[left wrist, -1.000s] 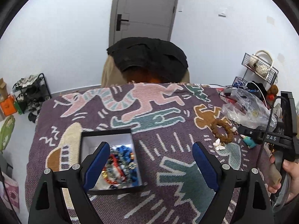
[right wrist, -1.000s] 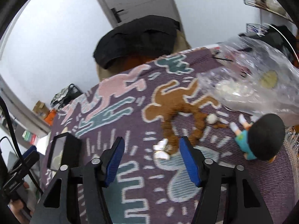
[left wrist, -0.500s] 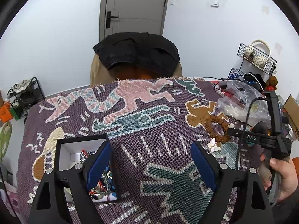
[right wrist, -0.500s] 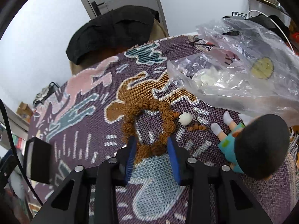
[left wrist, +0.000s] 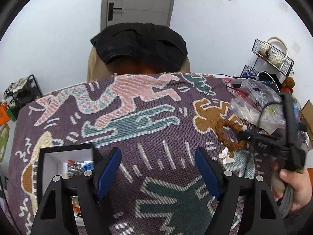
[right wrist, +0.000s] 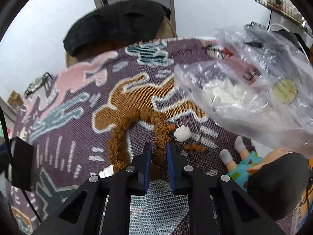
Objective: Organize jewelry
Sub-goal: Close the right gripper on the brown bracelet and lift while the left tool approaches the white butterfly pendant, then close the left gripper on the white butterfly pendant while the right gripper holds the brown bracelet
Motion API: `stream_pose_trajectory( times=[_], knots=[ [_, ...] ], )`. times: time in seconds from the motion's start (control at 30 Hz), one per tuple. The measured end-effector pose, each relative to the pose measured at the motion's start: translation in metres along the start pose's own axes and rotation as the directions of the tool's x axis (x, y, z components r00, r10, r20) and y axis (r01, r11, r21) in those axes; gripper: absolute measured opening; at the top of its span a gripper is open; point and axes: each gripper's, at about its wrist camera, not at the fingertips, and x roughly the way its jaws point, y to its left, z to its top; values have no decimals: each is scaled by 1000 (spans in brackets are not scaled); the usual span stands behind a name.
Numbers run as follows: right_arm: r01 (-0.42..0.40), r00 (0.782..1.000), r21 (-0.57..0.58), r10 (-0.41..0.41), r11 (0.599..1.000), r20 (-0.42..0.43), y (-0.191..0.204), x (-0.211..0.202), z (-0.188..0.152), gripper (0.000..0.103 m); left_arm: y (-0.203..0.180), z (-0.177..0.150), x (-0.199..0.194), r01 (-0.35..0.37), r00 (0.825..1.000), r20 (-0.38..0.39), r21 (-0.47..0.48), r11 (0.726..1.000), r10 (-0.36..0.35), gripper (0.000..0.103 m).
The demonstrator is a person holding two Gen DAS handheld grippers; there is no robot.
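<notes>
Your black box (left wrist: 66,150) sits near the left edge of the table (left wrist: 156,137), close to the near side, open at the top, with a heap of mixed beads (left wrist: 78,166) inside; its far corners and white inner walls show, and the rest is hidden behind your left tongs (left wrist: 157,173). Those tongs hang wide apart over the patterned cloth, holding nothing. Toward the right edge, the brown bead bracelet (right wrist: 137,137) lies in a loop on the cloth, a white flower bead (right wrist: 182,133) beside it. Your right tongs (right wrist: 158,164) are pinched nearly together on the near side of that loop. A clear plastic bag (right wrist: 244,90) and a doll (right wrist: 260,174) lie just right of the bracelet.
</notes>
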Motion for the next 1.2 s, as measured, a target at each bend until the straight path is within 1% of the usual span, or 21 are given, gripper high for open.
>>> stream_pose_trajectory(
  times=[0.1,0.13,0.17,0.3,0.4,0.57,0.8,0.93,1.07,1.13,1.2],
  knots=[
    [-45,997,-1,45,999,57,-2,-25,4,17,-10,2,12,4,1000,-20,22,1000,-4,75],
    [-53,996,-5,54,999,76,-3,-34,6,17,-14,4,16,9,1000,-30,27,1000,-9,70],
    [-60,994,-10,60,998,91,-3,-41,7,17,-17,4,20,16,999,-40,31,999,-14,69],
    [-76,986,-18,78,997,146,-10,-69,11,17,-33,5,33,33,997,-66,51,998,-29,69],
    [-86,981,-17,87,996,174,-17,-85,11,17,-47,5,43,59,994,-92,70,996,-52,69],
    [-120,972,-9,119,993,200,-26,-101,8,16,-74,1,56,92,989,-129,114,989,-77,69],
    [-136,965,18,128,991,231,-39,-119,0,16,-108,-5,74,139,979,-170,153,978,-112,69],
    [-148,961,23,138,989,238,-42,-124,-7,16,-120,-12,84,156,974,-195,184,970,-120,69],
    [-148,961,32,137,988,240,-45,-126,-11,16,-126,-19,98,165,967,-226,188,968,-121,69],
    [-147,961,37,134,988,243,-46,-128,-13,17,-129,-21,99,149,974,-203,212,966,-105,69],
    [-145,961,39,131,989,245,-46,-129,-13,17,-134,-23,100,135,977,-196,242,961,-88,68]
  ],
)
